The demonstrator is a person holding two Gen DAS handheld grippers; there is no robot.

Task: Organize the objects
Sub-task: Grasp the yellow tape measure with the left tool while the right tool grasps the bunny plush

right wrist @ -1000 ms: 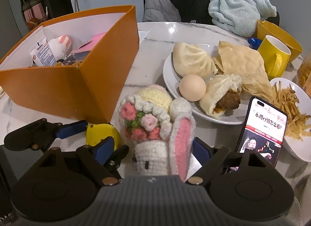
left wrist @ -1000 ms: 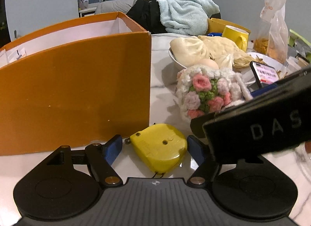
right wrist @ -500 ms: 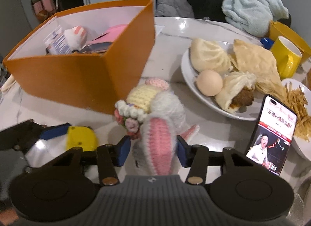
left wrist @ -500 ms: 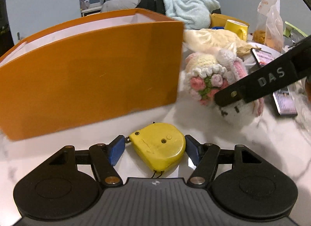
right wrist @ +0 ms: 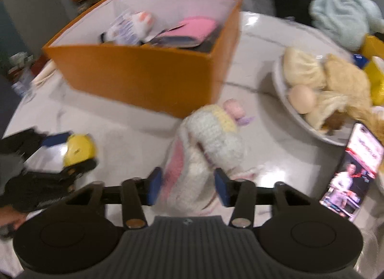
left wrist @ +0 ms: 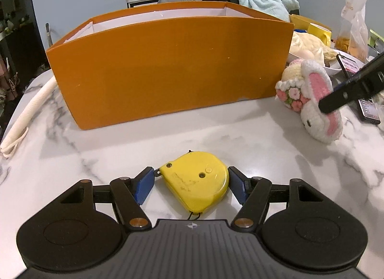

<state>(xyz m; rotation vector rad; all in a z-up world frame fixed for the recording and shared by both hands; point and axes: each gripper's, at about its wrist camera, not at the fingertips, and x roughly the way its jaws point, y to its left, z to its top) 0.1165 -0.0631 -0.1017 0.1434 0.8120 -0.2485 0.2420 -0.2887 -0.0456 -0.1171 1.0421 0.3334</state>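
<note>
Down at lower centre of the left wrist view, the left gripper is clamping a yellow tape measure, its blue pads pressing against both sides of the casing just above the white marble counter. Whether the tape measure is resting on the counter or riding just clear of it cannot be told. An orange cardboard box is filling the middle of that frame, standing well beyond the tape measure, and a white cord is lying along the counter at the left edge.

At the right edge of the same frame, the right gripper is showing as a dark bar gripping a crocheted bunny toy, which is hanging tilted near the box's right corner, apparently lifted off the counter. A phone is lying just behind it.

Meanwhile, in the blurred right wrist view, the right gripper is holding the bunny toy at lower centre, jaws clenched on its white and pink body. The orange box is sitting in the upper left of that frame with a pink item and a white packet inside. A white plate of steamed buns and an egg is occupying the right side, with a lit phone propped below it. The tape measure is appearing at left, between the left gripper's jaws.
</note>
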